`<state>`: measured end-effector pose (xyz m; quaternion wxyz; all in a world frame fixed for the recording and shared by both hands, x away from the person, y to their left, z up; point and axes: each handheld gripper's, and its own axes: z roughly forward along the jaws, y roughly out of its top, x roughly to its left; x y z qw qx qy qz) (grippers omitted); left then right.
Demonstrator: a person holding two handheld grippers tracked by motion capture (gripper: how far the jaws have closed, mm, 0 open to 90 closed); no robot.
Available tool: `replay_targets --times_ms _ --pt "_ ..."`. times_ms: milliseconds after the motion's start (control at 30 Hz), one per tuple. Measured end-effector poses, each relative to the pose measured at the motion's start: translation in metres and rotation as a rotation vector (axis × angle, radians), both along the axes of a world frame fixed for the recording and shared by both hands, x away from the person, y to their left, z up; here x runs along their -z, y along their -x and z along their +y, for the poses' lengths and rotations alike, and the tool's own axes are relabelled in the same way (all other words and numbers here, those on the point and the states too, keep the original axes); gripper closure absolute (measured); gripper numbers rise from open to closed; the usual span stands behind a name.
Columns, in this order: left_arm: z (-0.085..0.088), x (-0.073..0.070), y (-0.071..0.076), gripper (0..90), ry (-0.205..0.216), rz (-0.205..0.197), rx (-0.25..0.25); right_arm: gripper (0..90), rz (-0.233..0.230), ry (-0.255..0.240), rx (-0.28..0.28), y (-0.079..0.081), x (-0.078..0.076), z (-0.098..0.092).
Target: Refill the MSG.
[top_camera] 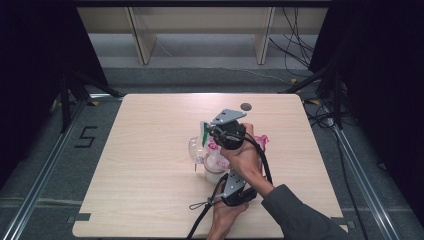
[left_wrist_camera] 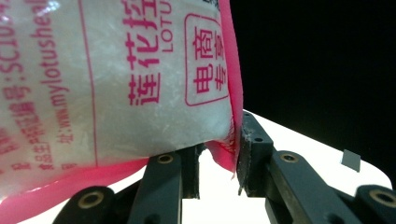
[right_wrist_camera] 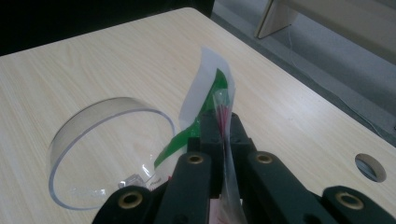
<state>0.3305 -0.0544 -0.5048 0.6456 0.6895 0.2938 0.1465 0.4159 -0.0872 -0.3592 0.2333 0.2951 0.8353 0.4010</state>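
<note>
Wood-grain table [top_camera: 150, 200] carried one clear glass jar [top_camera: 196, 149] near the frame's middle, directly left of the one pink-printed bag [top_camera: 216, 159] and close under its raised top edge. Two grippers worked that bag. Lower centre, the left gripper [left_wrist_camera: 217, 161] had its jaws narrowed on the bag's pink bottom corner. Above it, the right gripper [right_wrist_camera: 219, 126] was clamped tight on the green-and-white top edge.

Bag [left_wrist_camera: 116, 88]: clear plastic, pink edges and pink print, white grains inside, fills upper left of left gripper view; held up at centre of high view. Its green-white top corner [right_wrist_camera: 205, 100] sticks upward, mid-frame. Clear jar [right_wrist_camera: 107, 154] open, lower left.
</note>
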Motion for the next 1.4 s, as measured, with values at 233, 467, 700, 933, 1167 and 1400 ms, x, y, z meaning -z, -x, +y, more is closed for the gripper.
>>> replay_targets --times_ms 233,467,700,933,1167,1400 --pt "0.0003 -0.0003 0.0002 72.7 -0.004 -0.002 -0.002 90.0 -0.001 -0.014 -0.008 -0.0024 -0.0017 -0.0025" --pt "0.0003 -0.0004 0.0002 72.7 0.005 -0.001 -0.001 90.0 0.009 -0.009 -0.012 -0.0018 -0.0019 -0.0013" --pt "0.0004 -0.0007 0.0001 72.7 0.005 0.0 0.0 90.0 0.006 -0.012 -0.009 -0.0024 -0.0022 -0.0009" --pt "0.0011 -0.0012 -0.0004 72.8 0.0 0.002 0.004 90.0 -0.011 0.0 -0.015 -0.0037 -0.0011 -0.0002" --pt "0.0005 -0.0006 -0.0009 72.8 0.006 0.0 0.002 90.0 0.014 -0.008 -0.005 -0.0024 -0.0024 -0.0004" --pt "0.0008 -0.001 -0.0008 72.8 0.007 -0.001 0.002 90.0 0.003 -0.018 0.005 -0.0025 -0.002 0.0"
